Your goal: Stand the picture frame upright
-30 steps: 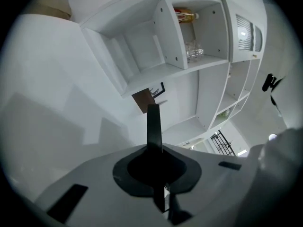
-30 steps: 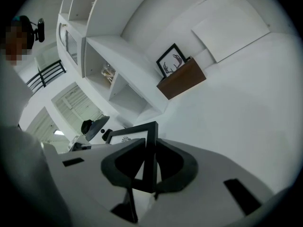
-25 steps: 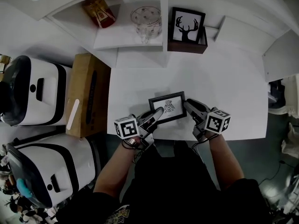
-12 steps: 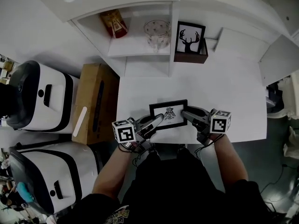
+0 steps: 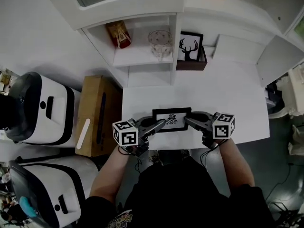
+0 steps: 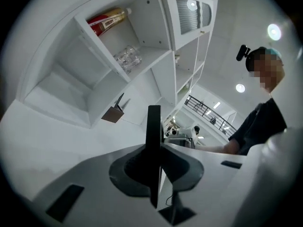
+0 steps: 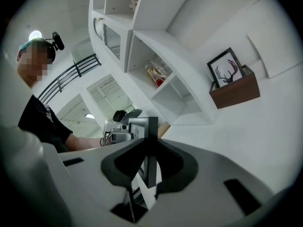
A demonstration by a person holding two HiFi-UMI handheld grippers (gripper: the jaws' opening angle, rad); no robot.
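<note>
now both pinch picture frame (image 5: 172,119); left gripper (image 5: 160,123) just eased, right gripper (image 5: 188,121) just tightened

The left tool (image 5: 159,123), jaws just loosening, and the right tool (image 5: 188,120), jaws just tightening, are holding the picture frame's (image 5: 172,118) ends at the counter's (image 5: 228,96) near edge.

Bright, even white light; fisheye-bent edges, dark vignetted corners.

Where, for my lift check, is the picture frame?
Head view, lower centre, at the table's near edge: the picture frame is gripped by the left gripper, jaws just opened wider, and the right gripper, jaws just closed further.
</note>
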